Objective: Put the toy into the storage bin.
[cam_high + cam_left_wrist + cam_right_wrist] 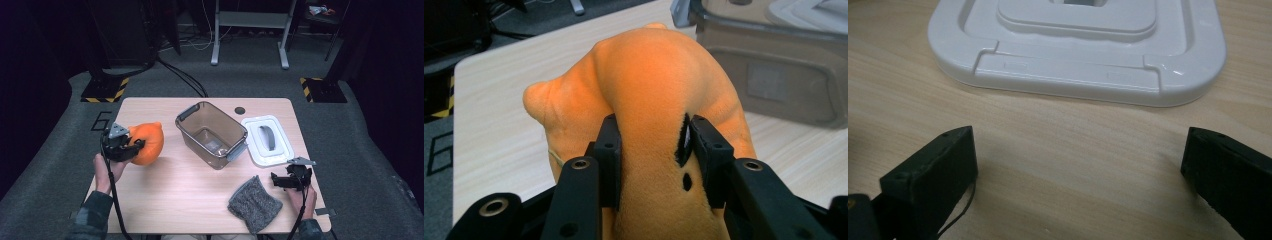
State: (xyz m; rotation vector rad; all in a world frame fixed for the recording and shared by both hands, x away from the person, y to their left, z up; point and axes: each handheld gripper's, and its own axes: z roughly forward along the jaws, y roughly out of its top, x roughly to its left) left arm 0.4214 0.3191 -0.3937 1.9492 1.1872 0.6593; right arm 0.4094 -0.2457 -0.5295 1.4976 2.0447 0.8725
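Left gripper [131,146] was clamped on the orange plush toy [148,143], jaws pinching its soft body, over the left part of the table [170,185]; whether the toy had cleared the wood was hard to judge from above. Brown clear bin [212,134], open-topped, lay just right of the toy, long axis running far-left to near-right. Left hand was much the nearer. Right gripper [281,181] rested spread and empty, near the white lid [1075,52].

Orange plush toy [148,143] in left tool [134,145]
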